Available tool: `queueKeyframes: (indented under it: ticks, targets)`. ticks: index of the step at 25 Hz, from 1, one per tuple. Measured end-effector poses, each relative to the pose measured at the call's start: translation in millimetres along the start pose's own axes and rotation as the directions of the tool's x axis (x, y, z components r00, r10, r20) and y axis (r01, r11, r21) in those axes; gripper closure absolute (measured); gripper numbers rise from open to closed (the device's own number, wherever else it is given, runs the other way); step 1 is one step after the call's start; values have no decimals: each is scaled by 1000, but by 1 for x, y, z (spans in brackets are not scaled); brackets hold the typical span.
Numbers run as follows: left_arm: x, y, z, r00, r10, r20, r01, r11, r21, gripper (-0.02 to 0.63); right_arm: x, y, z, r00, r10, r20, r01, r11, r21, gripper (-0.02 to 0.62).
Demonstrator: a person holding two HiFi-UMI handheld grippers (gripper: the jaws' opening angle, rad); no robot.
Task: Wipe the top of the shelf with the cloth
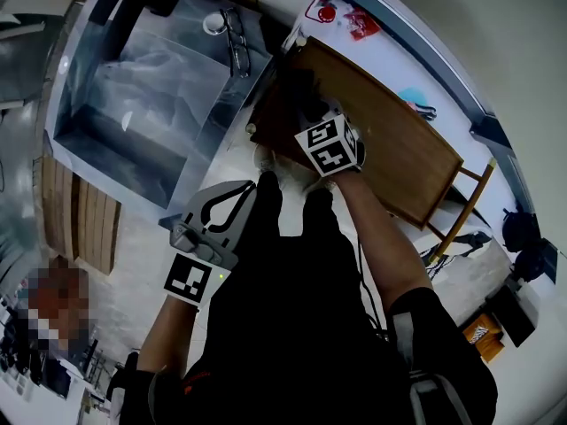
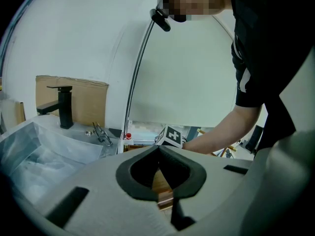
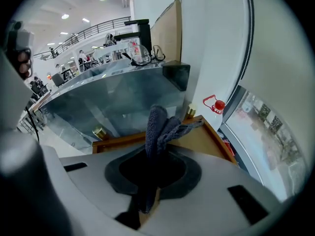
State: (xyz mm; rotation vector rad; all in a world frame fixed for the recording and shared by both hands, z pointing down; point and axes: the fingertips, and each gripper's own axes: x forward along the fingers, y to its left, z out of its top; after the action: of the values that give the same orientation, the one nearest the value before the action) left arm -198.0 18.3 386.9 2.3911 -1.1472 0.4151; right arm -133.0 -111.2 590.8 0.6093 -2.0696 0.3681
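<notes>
The wooden shelf top (image 1: 390, 149) runs diagonally in the head view, beside the person's legs. My right gripper (image 1: 310, 118) hovers over its near left end, shut on a dark grey-blue cloth (image 1: 297, 91). In the right gripper view the cloth (image 3: 160, 124) sticks up bunched between the jaws of that gripper (image 3: 150, 154), above the brown shelf top (image 3: 204, 139). My left gripper (image 1: 246, 189) hangs lower left, off the shelf, with its jaws closed on nothing. The left gripper view shows the left gripper (image 2: 158, 149) shut, with the shelf wood (image 2: 160, 181) beyond.
A plastic-wrapped sink unit (image 1: 151, 87) with a black faucet (image 2: 61, 104) stands just left of the shelf. A red object (image 1: 326, 11) lies on the white ledge behind. A wooden frame (image 1: 465, 211) leans by the shelf's right end.
</notes>
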Motion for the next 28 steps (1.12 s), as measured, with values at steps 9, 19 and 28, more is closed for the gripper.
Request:
queueKeyframes:
  ticks: [9,19,28]
  targets:
    - [9,-12,-2,999,-25,-21,25,1000,10,586,2,0,-27,999,3,-32,-2,1000,11,552]
    - [37,-53,8,995,-94,-38,96,992,76,586,-20,-23,-86,997,-23,-69,29,996,79,552]
    - [62,-94,15,988,-144,-50,148,985,86,586,-54,-48,-140,993,-59,-101,73,988,137,552]
